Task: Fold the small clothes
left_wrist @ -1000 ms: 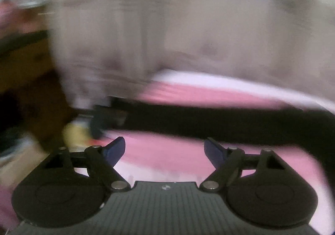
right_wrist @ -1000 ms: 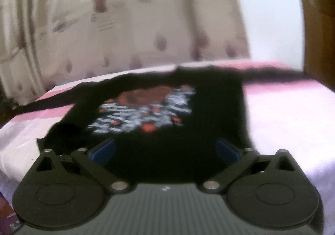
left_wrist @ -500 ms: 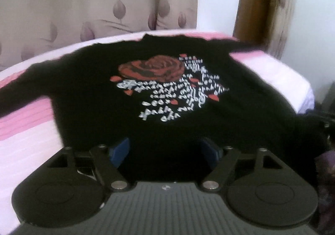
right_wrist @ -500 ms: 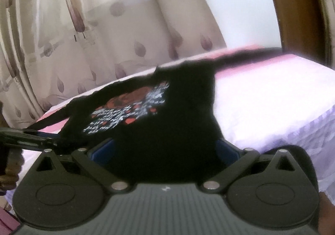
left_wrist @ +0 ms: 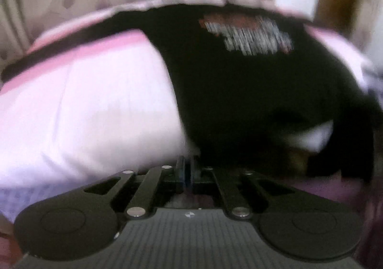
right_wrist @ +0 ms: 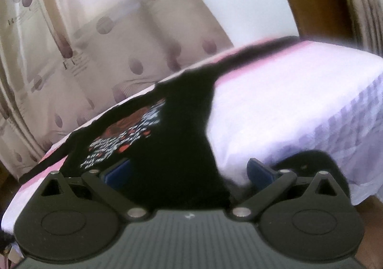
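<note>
Left gripper [left_wrist: 186,169] jaws sit closed at the black shirt [left_wrist: 239,91] hem, grip unclear; right gripper [right_wrist: 189,174] jaws open, should pinch hem cleanly.

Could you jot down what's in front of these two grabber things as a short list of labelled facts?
garment: black top with a red rose and white lettering print, spread flat
surface: bed with pink and white sheet
backdrop: beige curtain with purple flower motifs
left gripper: jaws shut, at the top's near left corner; blur hides whether cloth is pinched
right gripper: jaws open, the top's near edge between them, pads not pressing on it
</note>
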Demonstrator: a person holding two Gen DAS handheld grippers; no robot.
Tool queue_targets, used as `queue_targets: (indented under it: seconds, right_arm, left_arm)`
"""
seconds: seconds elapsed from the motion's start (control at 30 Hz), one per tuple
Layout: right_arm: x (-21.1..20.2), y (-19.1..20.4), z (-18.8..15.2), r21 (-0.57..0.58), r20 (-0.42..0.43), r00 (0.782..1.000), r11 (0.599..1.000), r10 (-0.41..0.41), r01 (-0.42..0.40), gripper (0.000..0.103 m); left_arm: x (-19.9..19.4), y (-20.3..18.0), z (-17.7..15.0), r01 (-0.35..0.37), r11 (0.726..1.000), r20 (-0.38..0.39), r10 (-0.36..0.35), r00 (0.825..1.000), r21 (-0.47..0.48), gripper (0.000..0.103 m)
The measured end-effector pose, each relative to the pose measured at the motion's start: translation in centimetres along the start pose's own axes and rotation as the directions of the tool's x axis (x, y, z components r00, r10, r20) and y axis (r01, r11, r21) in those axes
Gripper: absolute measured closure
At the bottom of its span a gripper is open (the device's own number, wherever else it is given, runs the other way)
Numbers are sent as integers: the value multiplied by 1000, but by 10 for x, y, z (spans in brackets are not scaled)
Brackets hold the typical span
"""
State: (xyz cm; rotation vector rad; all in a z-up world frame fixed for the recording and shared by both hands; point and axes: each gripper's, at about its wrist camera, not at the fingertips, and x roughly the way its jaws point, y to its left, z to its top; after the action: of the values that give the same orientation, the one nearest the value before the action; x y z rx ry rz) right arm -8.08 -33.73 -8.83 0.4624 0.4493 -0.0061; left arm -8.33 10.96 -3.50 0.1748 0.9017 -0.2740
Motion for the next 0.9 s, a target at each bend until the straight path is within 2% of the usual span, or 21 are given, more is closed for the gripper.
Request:
queue_targets:
  seconds: [0.07,0.13,0.17,0.2,0.23,0.27,0.3,0.33,0.47,0.57,0.63,0.7,0.8,0.83,0.9]
  right_arm:
    - [-3,-3,8,-22,25,1000,1000,-14,14,0]
    - [-6,-7,25,-39,66,998,999,-24,26,0]
    - [-7,-13,37,-34,92,996,999,-16,19,0]
    - [-6,-19,49,-23,116,993,1000,-6,9,0]
    - [-3,-27,61,-3,131,991,1000,3,-3,0]
    - [2,-35,73,20,138,990,1000,13,-16,0]
    - [9,-46,85,51,148,989,998,26,-34,0]
    - [18,-58,97,87,158,987,995,34,-48,0]
    - [64,-113,141,234,139,990,970,37,-69,0]
    - [98,-153,171,342,138,990,937,19,-66,0]
    - [121,-182,190,414,151,988,906,31,-92,0]
    - [142,-211,206,484,159,987,872,-1,-77,2]
    - [172,-254,226,573,150,988,818,-41,-53,12]
    - [181,-264,231,576,148,988,816,-52,-43,13]
    - [196,-280,243,560,138,984,828,-113,16,17]
  left_arm:
    - [-10,1,0,2,1000,15,-2,1000,27,95]
    - [-28,3,12,1,999,101,-4,995,33,79]
    - [-38,4,24,0,1000,173,-3,985,18,52]
    - [-44,5,34,0,1000,234,0,972,2,19]
    - [-48,4,45,-12,1000,301,18,954,-22,4]
    - [-49,2,56,-33,998,377,49,925,-49,2]
    - [-45,0,67,-46,996,420,73,904,-74,0]
    - [-36,-2,81,-42,994,430,80,899,-98,0]
    - [17,1,129,65,972,401,31,915,-224,3]
    - [56,1,152,5,970,363,86,928,-244,4]
    - [79,7,159,-21,966,352,114,929,-257,5]
    - [105,14,172,-68,958,326,160,932,-277,5]
    - [137,19,177,-91,945,291,187,938,-313,5]
    - [145,20,176,-103,943,271,194,943,-316,5]
    - [155,25,176,-91,942,207,165,964,-324,4]
